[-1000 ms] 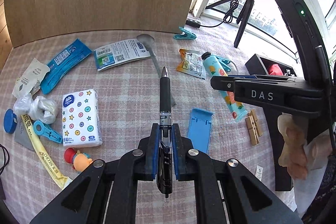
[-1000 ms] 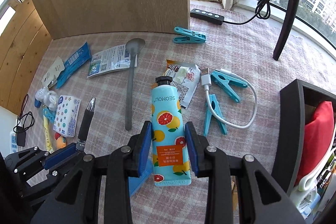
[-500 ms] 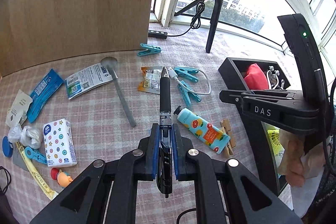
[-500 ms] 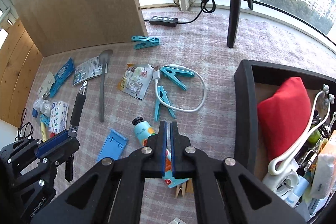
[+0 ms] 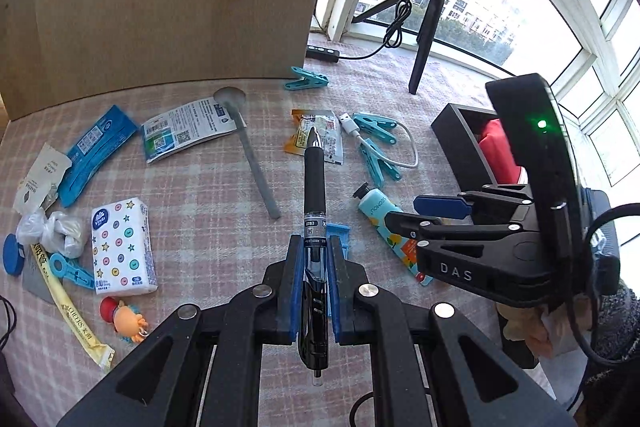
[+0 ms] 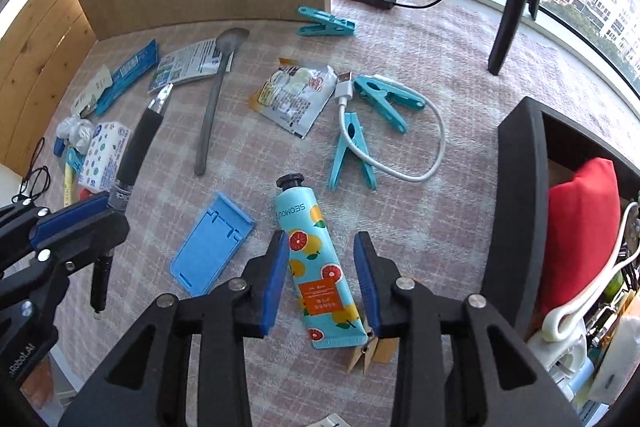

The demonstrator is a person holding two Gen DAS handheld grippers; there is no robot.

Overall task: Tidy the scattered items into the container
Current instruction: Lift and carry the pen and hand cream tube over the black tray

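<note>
Although the container (image 6: pixel 516 195) at the right already holds a red pouch (image 6: pixel 580 227), a white cable and other small things, most of the tidying is left, judging by how much lies on the checked surface (image 6: pixel 420 67).

The left gripper (image 5: pixel 314 283) has its fingers closed on a black pen (image 5: pixel 314 187), which sticks out forward above the surface, so that one item is picked up but not yet stowed. The right gripper (image 6: pixel 322 279) is near the container's left wall with its fingers opening; the tube (image 6: pixel 316 259) lies flat on the surface between them, and the pads do not press on it. It looks like the next item to be taken.

Scattered on the surface are a spoon (image 6: pixel 216 95), a blue stand (image 6: pixel 212 243), a snack sachet (image 6: pixel 296 95), a white USB cable (image 6: pixel 432 147) looped around two blue pegs (image 6: pixel 352 155), a third peg (image 6: pixel 324 25) near the wooden board, a wooden peg (image 6: pixel 370 351) under the tube's end, a tissue pack (image 5: pixel 122 247), a blue packet (image 5: pixel 92 151), a printed leaflet (image 5: pixel 184 131), a toy figure (image 5: pixel 124 315), a yellow stick sachet (image 5: pixel 72 307) and a few smaller bits at the far left. My estimate is that the task is less than half done.
</note>
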